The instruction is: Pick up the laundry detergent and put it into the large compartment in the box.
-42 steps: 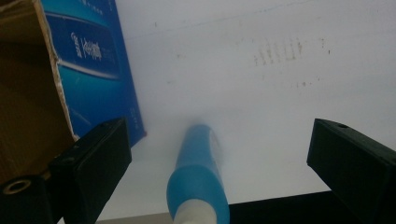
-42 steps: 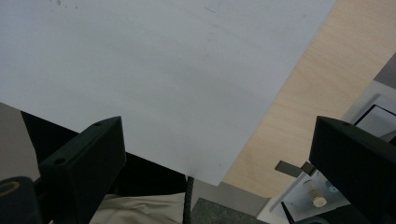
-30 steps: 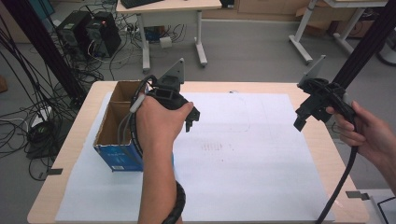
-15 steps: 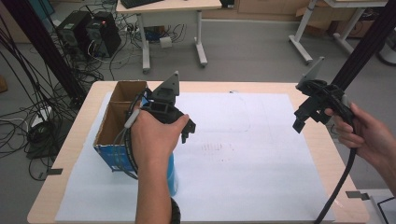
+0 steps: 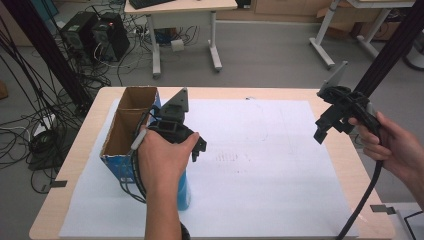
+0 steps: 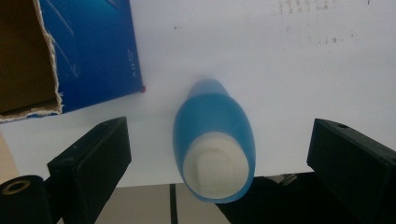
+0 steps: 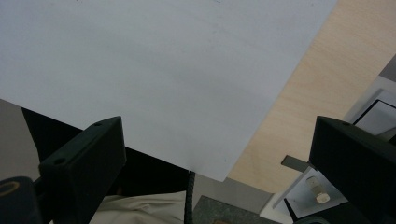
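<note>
A blue bottle (image 6: 215,128) with a white cap stands upright on the white paper, close to the corner of a blue cardboard box (image 6: 88,51). My left gripper (image 6: 219,135) hangs above the bottle, open, one jaw on either side of it and neither touching. From above, the left gripper (image 5: 194,149) and the hand cover most of the bottle (image 5: 184,192); the open-topped box (image 5: 127,131) is to their left. My right gripper (image 5: 324,131) is held open over the paper's right edge, and between its jaws (image 7: 217,140) there is only paper.
A white paper sheet (image 5: 270,165) covers most of the wooden table (image 5: 345,165). The left gripper's cable loops down beside the box. Desks, computers and tangled cables stand on the floor beyond the table's far edge.
My left gripper has come back toward the near side of the table and lowered over the bottle. The right gripper has hardly moved.
</note>
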`<action>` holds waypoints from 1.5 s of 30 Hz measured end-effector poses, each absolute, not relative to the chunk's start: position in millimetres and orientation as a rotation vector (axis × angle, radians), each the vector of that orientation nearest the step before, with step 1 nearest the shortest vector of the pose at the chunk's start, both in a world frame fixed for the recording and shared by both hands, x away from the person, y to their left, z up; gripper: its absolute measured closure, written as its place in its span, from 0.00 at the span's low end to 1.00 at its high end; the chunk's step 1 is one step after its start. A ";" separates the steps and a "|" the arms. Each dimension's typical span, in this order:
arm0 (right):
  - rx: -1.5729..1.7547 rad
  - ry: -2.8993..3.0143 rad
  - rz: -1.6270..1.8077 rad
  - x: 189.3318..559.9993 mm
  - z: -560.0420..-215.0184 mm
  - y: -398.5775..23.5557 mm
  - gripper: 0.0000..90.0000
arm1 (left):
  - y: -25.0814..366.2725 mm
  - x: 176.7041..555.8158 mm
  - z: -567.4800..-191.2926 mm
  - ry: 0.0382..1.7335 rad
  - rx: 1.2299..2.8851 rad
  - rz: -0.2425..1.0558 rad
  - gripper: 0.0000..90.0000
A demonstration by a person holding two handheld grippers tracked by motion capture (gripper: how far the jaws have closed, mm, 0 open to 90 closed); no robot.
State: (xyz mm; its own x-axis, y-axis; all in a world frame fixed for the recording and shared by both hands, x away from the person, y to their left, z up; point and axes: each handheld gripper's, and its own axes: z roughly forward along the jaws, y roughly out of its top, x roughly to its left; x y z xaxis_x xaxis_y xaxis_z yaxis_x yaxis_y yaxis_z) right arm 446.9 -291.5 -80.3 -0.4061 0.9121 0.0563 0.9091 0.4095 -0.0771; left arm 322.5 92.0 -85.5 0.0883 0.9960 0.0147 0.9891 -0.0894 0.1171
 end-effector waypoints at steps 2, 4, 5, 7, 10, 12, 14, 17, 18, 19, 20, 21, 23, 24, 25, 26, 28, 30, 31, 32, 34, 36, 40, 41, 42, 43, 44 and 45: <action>-1.653 -2.565 0.051 446.0 -80.2 -291.2 0.04 | 92.8 320.9 -88.1 2.070 2.255 0.137 0.07; -1.653 -2.567 0.051 445.6 -80.2 -291.1 0.04 | 94.8 320.7 -91.1 2.073 2.253 0.119 0.07; -1.654 -2.566 0.052 445.4 -80.4 -291.2 0.04 | 94.5 320.5 -92.6 2.078 2.255 0.120 0.07; -1.658 -2.562 0.054 445.4 -81.4 -291.4 0.04 | 94.6 319.8 -95.1 2.084 2.254 0.118 0.07; -1.658 -2.562 0.054 445.1 -82.3 -291.1 0.04 | 94.9 319.2 -97.6 2.088 2.257 0.114 0.07; -1.654 -2.560 0.057 445.3 -83.9 -290.2 0.04 | 95.3 318.8 -99.2 2.092 2.255 0.112 0.07; -1.651 -2.563 0.057 445.1 -84.3 -289.8 0.04 | 96.3 318.5 -101.1 2.094 2.252 0.108 0.07; -1.649 -2.564 0.058 444.9 -85.0 -289.0 0.04 | 97.2 318.2 -104.2 2.099 2.249 0.103 0.07; -1.648 -2.565 0.058 444.8 -85.1 -288.8 0.04 | 97.6 317.9 -105.1 2.098 2.251 0.102 0.07; -1.648 -2.566 0.058 444.7 -85.2 -288.7 0.04 | 98.1 317.8 -106.1 2.099 2.249 0.099 0.07; -1.648 -2.565 0.058 444.8 -85.2 -288.7 0.04 | 98.6 318.0 -107.2 2.099 2.250 0.094 0.07; -1.648 -2.566 0.060 444.8 -85.2 -288.5 0.04 | 98.6 318.4 -108.1 2.099 2.255 0.090 0.07; -1.648 -2.568 0.062 444.7 -85.3 -288.1 0.04 | 99.3 318.5 -110.1 2.100 2.252 0.085 0.07; -1.651 -2.565 0.065 445.1 -85.5 -287.4 0.04 | 99.6 318.8 -110.8 2.101 2.254 0.081 0.07; -1.651 -2.565 0.065 445.1 -85.5 -287.4 0.04 | 99.5 319.0 -111.8 2.100 2.255 0.079 0.07; -1.649 -2.567 0.065 445.2 -85.6 -287.2 0.04 | 99.7 319.3 -112.9 2.096 2.257 0.073 0.07; -1.651 -2.568 0.065 445.0 -85.8 -286.4 0.04 | 99.3 320.7 -116.7 2.097 2.264 0.064 0.07; -1.647 -2.569 0.066 445.4 -85.9 -286.1 0.04 | 99.3 321.0 -117.6 2.096 2.266 0.062 0.07; -1.648 -2.569 0.067 445.4 -86.0 -285.8 0.04 | 99.2 321.2 -118.5 2.097 2.265 0.060 0.07; -1.648 -2.570 0.068 445.5 -86.3 -285.5 0.04 | 99.5 321.9 -119.1 2.096 2.268 0.056 0.07; -1.648 -2.567 0.071 446.1 -86.9 -284.9 0.04 | 99.4 322.1 -120.4 2.098 2.266 0.056 0.07; -1.647 -2.570 0.073 446.3 -87.5 -283.6 0.04 | 99.5 322.7 -121.0 2.099 2.268 0.057 0.07; -1.645 -2.573 0.073 446.3 -87.5 -282.4 0.04 | 99.0 323.9 -122.4 2.102 2.271 0.060 0.08; -1.646 -2.574 0.077 446.5 -87.7 -281.3 0.04 | 99.5 324.1 -122.9 2.101 2.269 0.057 0.09; -1.646 -2.574 0.077 446.5 -87.7 -281.3 0.04 | 99.4 324.7 -123.3 2.100 2.274 0.054 0.09; -1.646 -2.574 0.077 446.7 -87.8 -281.0 0.04 | 99.1 324.7 -123.9 2.101 2.276 0.056 0.10; -1.645 -2.573 0.077 447.0 -87.8 -280.9 0.04 | 99.0 324.5 -124.9 2.100 2.275 0.058 0.12; -1.644 -2.574 0.077 447.2 -88.0 -281.0 0.04 | 99.0 324.8 -125.7 2.100 2.276 0.053 0.12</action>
